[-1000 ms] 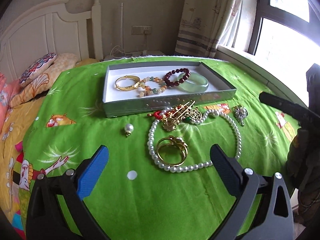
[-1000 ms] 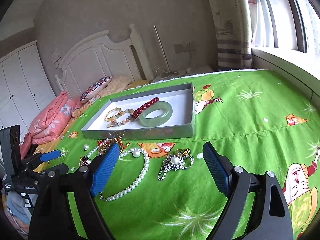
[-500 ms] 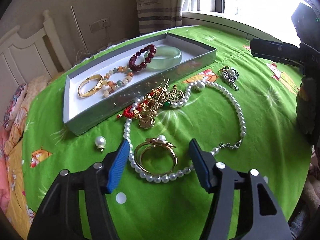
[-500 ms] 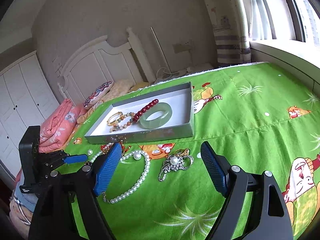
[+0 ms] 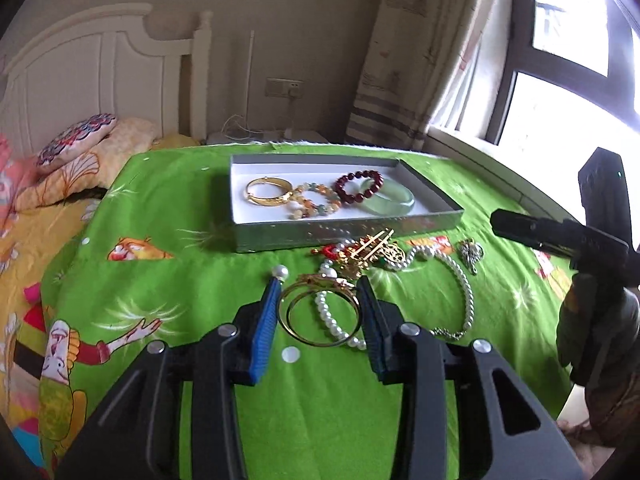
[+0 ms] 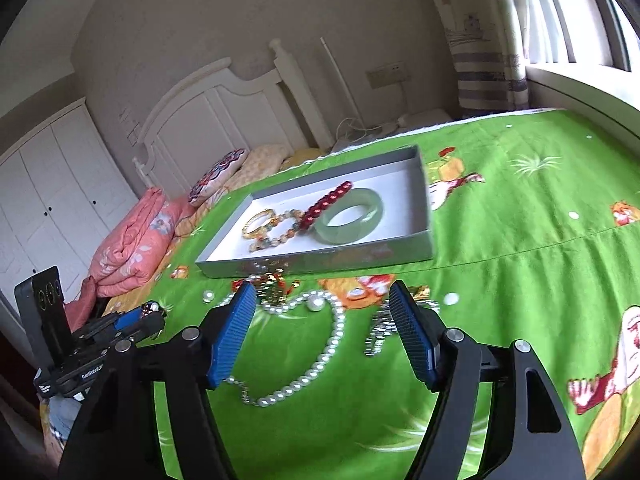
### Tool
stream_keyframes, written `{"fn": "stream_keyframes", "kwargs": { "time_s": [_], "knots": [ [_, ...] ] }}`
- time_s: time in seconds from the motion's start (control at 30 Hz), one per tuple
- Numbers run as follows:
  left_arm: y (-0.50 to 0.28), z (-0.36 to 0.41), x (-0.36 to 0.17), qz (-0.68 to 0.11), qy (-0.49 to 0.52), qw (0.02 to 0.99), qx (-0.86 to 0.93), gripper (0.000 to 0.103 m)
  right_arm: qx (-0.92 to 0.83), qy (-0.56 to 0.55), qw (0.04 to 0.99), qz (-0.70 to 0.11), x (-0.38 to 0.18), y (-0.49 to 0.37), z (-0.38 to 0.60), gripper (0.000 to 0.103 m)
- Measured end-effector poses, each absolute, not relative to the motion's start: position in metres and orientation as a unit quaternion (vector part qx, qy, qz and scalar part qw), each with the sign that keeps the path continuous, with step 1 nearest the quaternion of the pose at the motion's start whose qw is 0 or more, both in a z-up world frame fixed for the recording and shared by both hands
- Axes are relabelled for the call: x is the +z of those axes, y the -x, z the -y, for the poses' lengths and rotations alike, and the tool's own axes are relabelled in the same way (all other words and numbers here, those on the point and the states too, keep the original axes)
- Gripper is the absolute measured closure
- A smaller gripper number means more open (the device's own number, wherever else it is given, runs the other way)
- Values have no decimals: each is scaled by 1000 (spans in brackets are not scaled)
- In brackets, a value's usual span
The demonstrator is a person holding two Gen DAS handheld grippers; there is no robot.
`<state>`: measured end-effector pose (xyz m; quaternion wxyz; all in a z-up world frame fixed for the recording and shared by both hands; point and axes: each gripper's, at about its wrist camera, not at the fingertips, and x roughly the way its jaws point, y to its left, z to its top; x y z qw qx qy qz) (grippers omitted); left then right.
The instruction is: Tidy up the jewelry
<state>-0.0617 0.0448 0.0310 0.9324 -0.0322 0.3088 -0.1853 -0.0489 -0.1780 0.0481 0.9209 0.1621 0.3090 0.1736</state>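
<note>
A grey tray (image 5: pixel 256 240) (image 6: pixel 224 266) on the green cloth holds a gold bangle (image 5: pixel 267 191), a mixed bead bracelet (image 5: pixel 316 202), a dark red bead bracelet (image 5: pixel 358 185) and a jade bangle (image 5: pixel 387 200) (image 6: pixel 349 216). In front of it lie a gold hair ornament (image 5: pixel 366 252), a pearl necklace (image 5: pixel 464 288) (image 6: pixel 320 364), a silver brooch (image 5: pixel 471 254) (image 6: pixel 378 332) and a pearl earring (image 5: pixel 280 271). My left gripper (image 5: pixel 319 309) has its blue pads on either side of a gold bracelet (image 5: pixel 320 314). My right gripper (image 6: pixel 324 336) is open above the necklace.
The cloth covers a table beside a bed with pillows (image 5: pixel 76 148) and pink bedding (image 6: pixel 132 240). A window ledge (image 5: pixel 480 152) runs along the right. The right gripper shows in the left wrist view (image 5: pixel 560 236); the left gripper shows in the right wrist view (image 6: pixel 132 322).
My left gripper has moved forward and narrowed around the gold bracelet, which now sits between its pads. My right gripper has moved closer over the pearl necklace and brooch.
</note>
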Motion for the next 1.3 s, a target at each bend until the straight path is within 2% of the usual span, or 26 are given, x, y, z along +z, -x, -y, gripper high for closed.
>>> {"fn": "stream_keyframes", "kwargs": {
  "time_s": [0.23, 0.33, 0.43, 0.57, 0.63, 0.7, 0.8, 0.97, 1.3],
  "knots": [
    [54, -92, 21, -318, 167, 913, -192, 65, 185, -136, 895, -382, 38, -3, 117, 37],
    [56, -94, 22, -315, 172, 912, -198, 65, 176, -158, 881, -409, 21, -24, 110, 41],
    [56, -90, 21, -321, 166, 910, -204, 65, 179, -158, 877, -417, 16, -34, 106, 52],
    [55, -91, 21, -320, 170, 909, -206, 65, 184, -138, 873, -431, 14, -40, 96, 53],
    [54, -91, 20, -321, 170, 908, -207, 65, 183, -139, 872, -433, 11, -42, 95, 57],
    [53, -90, 20, -321, 171, 908, -207, 65, 192, -152, 873, -422, 11, -39, 99, 82],
    [53, -90, 19, -322, 170, 908, -208, 65, 214, -149, 890, -373, 24, -23, 101, 90],
    [52, -90, 18, -322, 171, 908, -208, 65, 230, -142, 906, -326, 39, 2, 104, 93],
    [53, -83, 21, -319, 153, 913, -205, 65, 245, -179, 904, -301, 53, 25, 124, 93]
  ]
}}
